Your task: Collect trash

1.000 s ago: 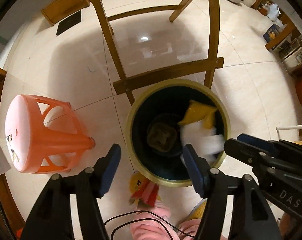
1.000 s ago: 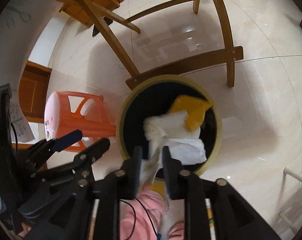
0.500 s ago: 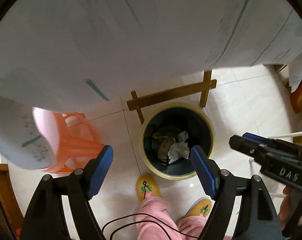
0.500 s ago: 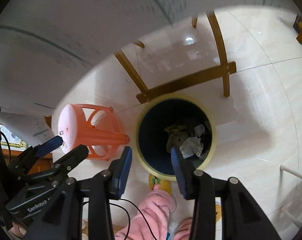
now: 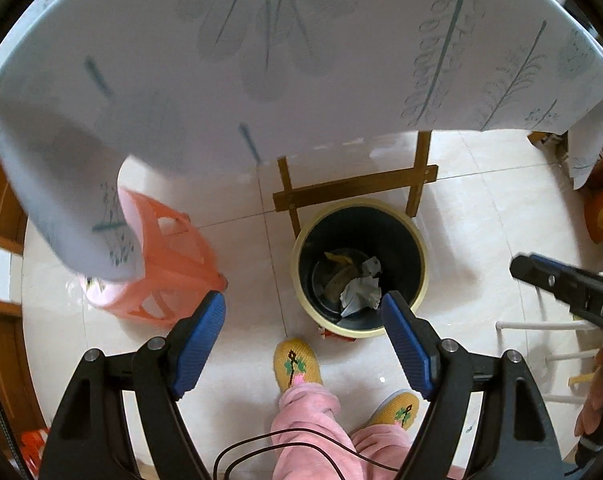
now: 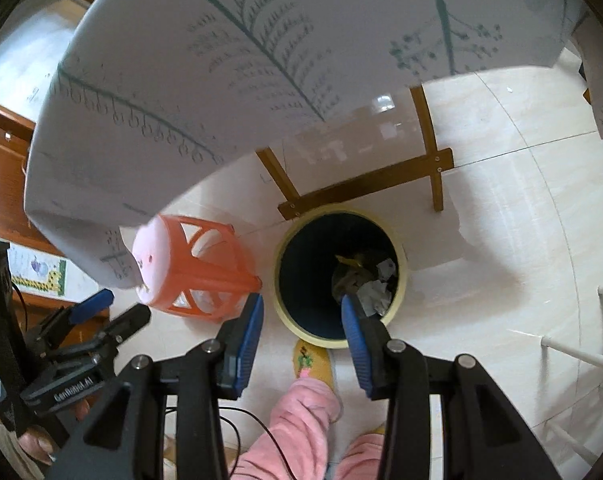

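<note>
A round bin (image 5: 415, 240) with a pale yellow rim and dark inside stands on the tiled floor under the table edge; it also shows in the right wrist view (image 6: 279, 280). Crumpled white paper (image 5: 361, 290) and a yellow wrapper (image 5: 339, 258) lie at its bottom; the white paper also shows in the right wrist view (image 6: 375, 294). My left gripper (image 5: 303, 332) is open and empty, high above the floor. My right gripper (image 6: 301, 332) is open and empty, also high above the bin.
A table with a white leaf-print cloth (image 5: 301, 60) fills the upper view. An orange plastic stool (image 5: 169, 268) lies on its side left of the bin. Wooden table legs (image 5: 353, 192) stand behind the bin. The person's yellow slippers (image 5: 297, 364) and pink trousers are just below.
My right gripper opened and let go of the white paper, which now lies in the bin. Both grippers rose well above the bin, so the tabletop came into view.
</note>
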`<move>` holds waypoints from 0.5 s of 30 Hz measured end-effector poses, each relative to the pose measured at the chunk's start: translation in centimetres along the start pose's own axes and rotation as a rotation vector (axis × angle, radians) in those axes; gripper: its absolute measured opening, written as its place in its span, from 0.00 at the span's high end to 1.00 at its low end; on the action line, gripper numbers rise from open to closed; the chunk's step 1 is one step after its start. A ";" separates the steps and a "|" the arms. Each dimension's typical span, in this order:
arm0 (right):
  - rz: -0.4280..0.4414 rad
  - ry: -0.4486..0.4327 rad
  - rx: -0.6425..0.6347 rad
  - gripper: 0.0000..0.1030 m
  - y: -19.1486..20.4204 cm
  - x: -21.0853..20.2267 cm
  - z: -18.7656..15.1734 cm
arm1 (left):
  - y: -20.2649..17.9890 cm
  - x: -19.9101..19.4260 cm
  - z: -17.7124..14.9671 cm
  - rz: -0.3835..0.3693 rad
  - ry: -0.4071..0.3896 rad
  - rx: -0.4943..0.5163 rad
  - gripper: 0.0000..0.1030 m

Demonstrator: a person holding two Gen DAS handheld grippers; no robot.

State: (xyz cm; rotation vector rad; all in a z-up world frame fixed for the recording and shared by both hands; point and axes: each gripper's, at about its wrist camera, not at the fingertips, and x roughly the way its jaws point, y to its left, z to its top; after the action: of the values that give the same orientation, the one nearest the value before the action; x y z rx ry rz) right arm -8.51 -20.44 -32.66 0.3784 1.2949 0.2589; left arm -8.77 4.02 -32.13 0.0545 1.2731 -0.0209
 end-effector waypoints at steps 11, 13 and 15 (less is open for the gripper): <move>-0.040 0.100 -0.150 0.60 -1.0 4.7 -7.4 | 0.2 4.6 -5.8 0.032 0.018 -0.096 0.23; -0.042 0.113 -0.171 0.60 -0.9 6.3 -8.9 | 0.3 5.8 -6.9 0.037 0.024 -0.084 0.24; -0.045 0.114 -0.200 0.60 -0.8 7.9 -10.5 | 0.4 7.1 -7.9 0.040 0.023 -0.069 0.24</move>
State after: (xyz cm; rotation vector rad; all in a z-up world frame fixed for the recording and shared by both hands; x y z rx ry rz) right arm -16.62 -16.72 -42.26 0.1664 1.3739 0.3723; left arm -14.20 4.95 -41.24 0.0210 1.2947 0.0582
